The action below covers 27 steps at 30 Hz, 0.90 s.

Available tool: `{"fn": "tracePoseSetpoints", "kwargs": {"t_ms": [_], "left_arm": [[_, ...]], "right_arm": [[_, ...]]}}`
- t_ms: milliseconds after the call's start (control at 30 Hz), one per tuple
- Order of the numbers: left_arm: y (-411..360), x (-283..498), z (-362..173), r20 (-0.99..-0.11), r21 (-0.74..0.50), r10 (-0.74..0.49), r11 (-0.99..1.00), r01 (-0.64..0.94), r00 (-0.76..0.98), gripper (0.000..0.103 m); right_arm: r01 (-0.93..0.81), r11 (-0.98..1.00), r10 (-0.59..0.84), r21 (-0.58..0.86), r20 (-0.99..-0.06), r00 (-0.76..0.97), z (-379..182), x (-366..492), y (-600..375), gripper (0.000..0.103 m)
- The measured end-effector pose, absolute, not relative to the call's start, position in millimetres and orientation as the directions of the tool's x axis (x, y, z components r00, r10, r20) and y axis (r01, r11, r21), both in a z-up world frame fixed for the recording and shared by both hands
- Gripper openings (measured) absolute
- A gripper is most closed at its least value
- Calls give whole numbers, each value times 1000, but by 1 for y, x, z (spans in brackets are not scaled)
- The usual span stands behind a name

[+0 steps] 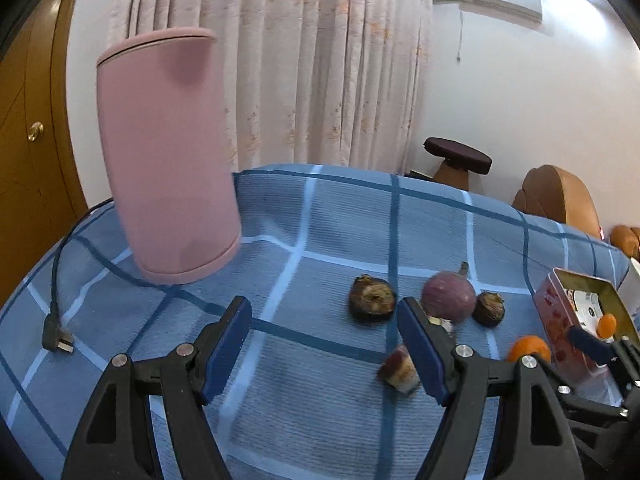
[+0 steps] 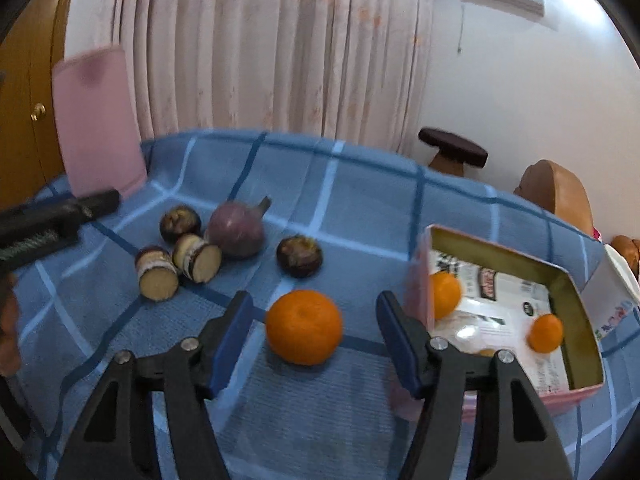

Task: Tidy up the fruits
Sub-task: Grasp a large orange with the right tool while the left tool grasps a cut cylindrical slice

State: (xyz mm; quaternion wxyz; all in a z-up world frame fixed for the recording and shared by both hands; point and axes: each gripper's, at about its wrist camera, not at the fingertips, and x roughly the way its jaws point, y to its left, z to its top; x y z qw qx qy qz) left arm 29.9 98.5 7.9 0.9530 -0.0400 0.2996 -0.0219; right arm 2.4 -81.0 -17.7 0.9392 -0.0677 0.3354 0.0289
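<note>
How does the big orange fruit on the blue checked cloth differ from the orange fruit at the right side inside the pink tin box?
The large round orange fruit lies on the blue checked cloth, between the open right gripper's fingers; the small orange fruit lies inside the pink tin box. The large one looks clearly bigger. Both are round, orange and untouched.

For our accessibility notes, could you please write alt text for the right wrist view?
The open right gripper frames an orange on a blue checked cloth. To its right, an open tin box holds two smaller oranges. Beyond lie dark round fruits, a purple onion and two cut pieces.
</note>
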Motion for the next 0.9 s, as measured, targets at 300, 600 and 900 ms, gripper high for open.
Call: {"fn": "tracePoseSetpoints", "kwargs": {"t_ms": [300, 600, 900], "left_arm": [[71, 35, -6, -641, -28, -151, 984, 174, 753, 76], [52, 51, -29, -716, 32, -137, 973, 228, 685, 76], [45, 58, -36, -734, -13, -181, 967, 253, 654, 46]], "right_arm": [[-120, 980, -38, -158, -745, 665, -40, 28, -71, 53], [-156, 987, 125, 22, -719, 684, -23, 13, -91, 49], [-159, 981, 195, 112, -611, 768, 5, -1, -110, 49]]}}
